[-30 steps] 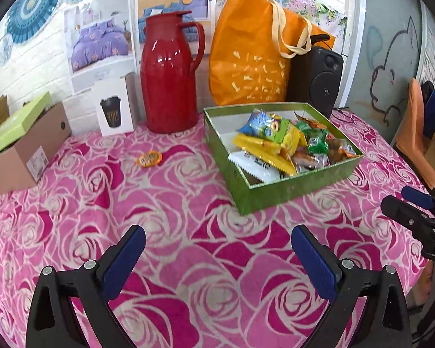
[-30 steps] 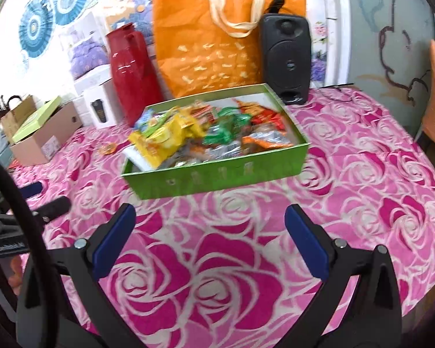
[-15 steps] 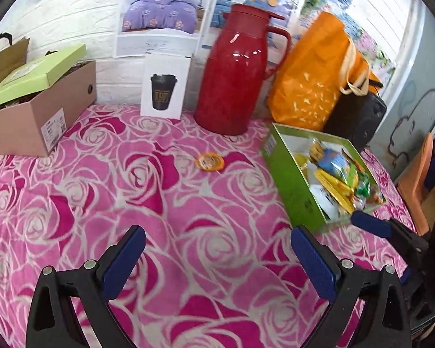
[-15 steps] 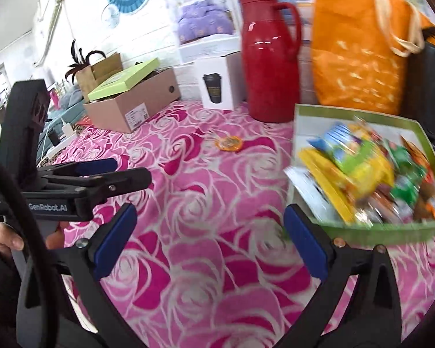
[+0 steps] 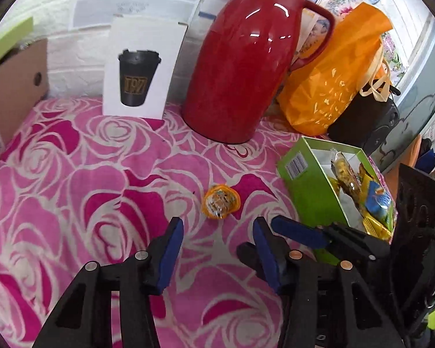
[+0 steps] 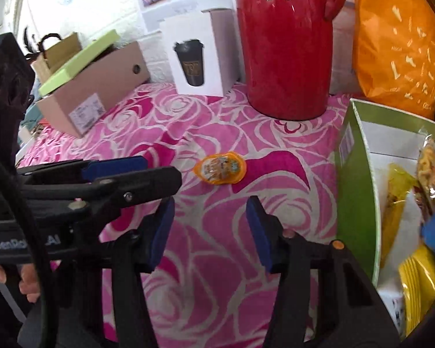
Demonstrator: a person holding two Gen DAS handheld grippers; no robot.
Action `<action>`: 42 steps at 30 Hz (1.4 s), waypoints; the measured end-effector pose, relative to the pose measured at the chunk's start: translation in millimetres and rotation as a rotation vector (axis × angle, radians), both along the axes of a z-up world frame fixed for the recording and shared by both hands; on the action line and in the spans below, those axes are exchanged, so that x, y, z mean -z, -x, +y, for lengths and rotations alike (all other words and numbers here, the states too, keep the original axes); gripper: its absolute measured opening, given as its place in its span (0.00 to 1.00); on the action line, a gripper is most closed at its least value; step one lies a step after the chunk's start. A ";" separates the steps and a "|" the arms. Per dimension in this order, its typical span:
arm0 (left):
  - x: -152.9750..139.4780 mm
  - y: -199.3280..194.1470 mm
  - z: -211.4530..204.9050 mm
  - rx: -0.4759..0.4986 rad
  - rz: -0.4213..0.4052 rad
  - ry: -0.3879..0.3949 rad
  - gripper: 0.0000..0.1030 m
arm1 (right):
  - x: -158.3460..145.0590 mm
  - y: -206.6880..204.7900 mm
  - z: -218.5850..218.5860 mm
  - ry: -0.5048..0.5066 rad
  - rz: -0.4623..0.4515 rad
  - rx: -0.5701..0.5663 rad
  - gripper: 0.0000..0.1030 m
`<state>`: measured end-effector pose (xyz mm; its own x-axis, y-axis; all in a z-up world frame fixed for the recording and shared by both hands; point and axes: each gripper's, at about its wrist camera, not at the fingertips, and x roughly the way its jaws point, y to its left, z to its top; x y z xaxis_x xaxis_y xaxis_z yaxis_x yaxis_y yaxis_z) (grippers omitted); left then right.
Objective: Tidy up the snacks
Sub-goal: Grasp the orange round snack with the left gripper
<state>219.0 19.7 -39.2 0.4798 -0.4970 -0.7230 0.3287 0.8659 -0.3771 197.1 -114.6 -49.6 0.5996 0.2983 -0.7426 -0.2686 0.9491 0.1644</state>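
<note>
Both grippers hang over the table with jaws parted and nothing between them: left gripper and right gripper each point at the small orange snack, which lies alone on the cloth just ahead of their blue-padded fingertips. That snack is a rounded, glossy orange shell with a clear printed top. Beneath it spreads a soft pink tablecloth patterned with pale rose outlines. Just right stands the green cardboard box, white inside, holding crinkly yellow and blue packets. Behind rise a shiny red plastic jug, a white carton picturing a black cup and a creased orange bag.
</note>
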 end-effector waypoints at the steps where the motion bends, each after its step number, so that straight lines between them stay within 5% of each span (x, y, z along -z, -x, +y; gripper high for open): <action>1: 2.9 -4.9 -1.1 0.006 0.005 0.000 0.49 | 4.0 -5.9 -0.2 0.002 0.006 0.006 0.52; 9: 18.0 -33.6 -14.6 0.067 0.036 0.012 0.40 | 16.4 -30.0 5.8 0.040 -0.007 0.011 0.51; 12: 25.8 -39.8 -17.4 0.078 0.065 0.045 0.27 | 21.2 -35.2 8.7 0.059 -0.009 0.002 0.41; 18: 22.0 -36.9 -17.9 0.060 0.057 0.042 0.14 | 19.7 -28.6 2.5 0.049 -0.026 0.000 0.30; 22: 7.9 -22.1 -18.8 0.054 0.030 0.035 0.14 | 7.7 -14.7 -0.8 0.028 -0.051 -0.006 0.26; 24: -1.4 -13.2 -18.6 0.063 0.023 0.057 0.11 | 0.6 -6.2 1.2 -0.004 -0.061 -0.028 0.06; 32: -53.1 27.3 -29.6 0.072 -0.102 0.006 0.11 | -37.4 39.8 1.8 -0.007 -0.151 -0.031 0.06; 35: -67.3 33.3 -14.2 -0.006 -0.160 -0.016 0.30 | -33.1 45.0 -4.0 -0.026 -0.133 -0.031 0.18; 36: -67.6 32.4 -9.2 -0.030 -0.154 -0.016 0.59 | -30.2 45.1 -3.7 -0.022 -0.121 -0.029 0.38; 37: -66.2 29.6 -0.8 -0.072 -0.145 -0.008 0.74 | -26.7 44.8 -2.2 -0.016 -0.112 -0.028 0.51; 42: -40.3 12.8 6.5 -0.091 -0.068 0.020 0.74 | -11.2 33.5 10.1 -0.005 -0.087 -0.041 0.52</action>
